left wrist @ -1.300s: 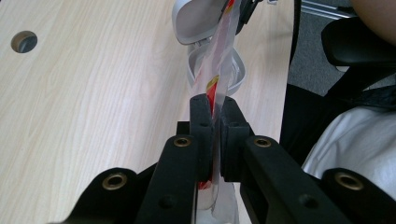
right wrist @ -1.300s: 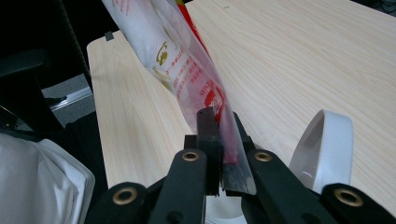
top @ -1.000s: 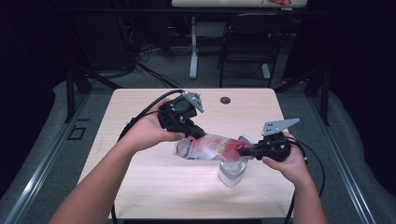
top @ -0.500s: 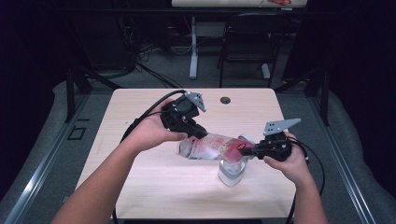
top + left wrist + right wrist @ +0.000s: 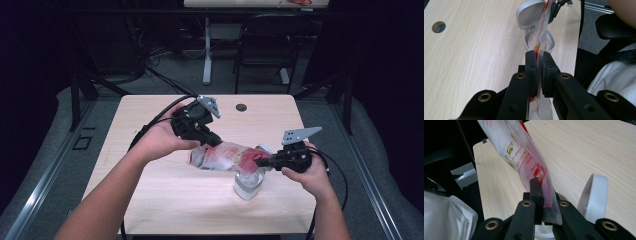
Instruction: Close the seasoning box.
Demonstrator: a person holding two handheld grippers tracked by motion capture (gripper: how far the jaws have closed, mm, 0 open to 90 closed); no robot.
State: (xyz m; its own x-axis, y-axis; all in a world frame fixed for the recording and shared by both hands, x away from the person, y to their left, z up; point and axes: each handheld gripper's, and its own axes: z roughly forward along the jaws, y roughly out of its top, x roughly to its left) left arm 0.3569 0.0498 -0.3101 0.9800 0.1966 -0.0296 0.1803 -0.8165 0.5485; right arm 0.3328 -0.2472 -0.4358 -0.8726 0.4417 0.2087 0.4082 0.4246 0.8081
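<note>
A clear plastic bag [image 5: 225,156] with red and white print hangs stretched between my two grippers above the table. My left gripper [image 5: 210,140] is shut on the bag's left end; in the left gripper view its jaws pinch the bag [image 5: 537,53]. My right gripper [image 5: 261,161] is shut on the right end, and the right gripper view shows the bag [image 5: 524,157] clamped between its jaws. Below the bag stands a small white container [image 5: 247,184] with its hinged lid [image 5: 530,13] open. The bag's lower edge dips toward the container's opening [image 5: 534,41].
The light wooden table [image 5: 165,200] has a round cable hole [image 5: 241,107] near its far edge. Black cables trail from both grippers across the table. A chair [image 5: 265,55] and desk legs stand beyond the far edge. The person's lap shows at the near edge.
Both grippers keep their hold on the bag. The left gripper and the bag have shifted slightly; the container stays in place.
</note>
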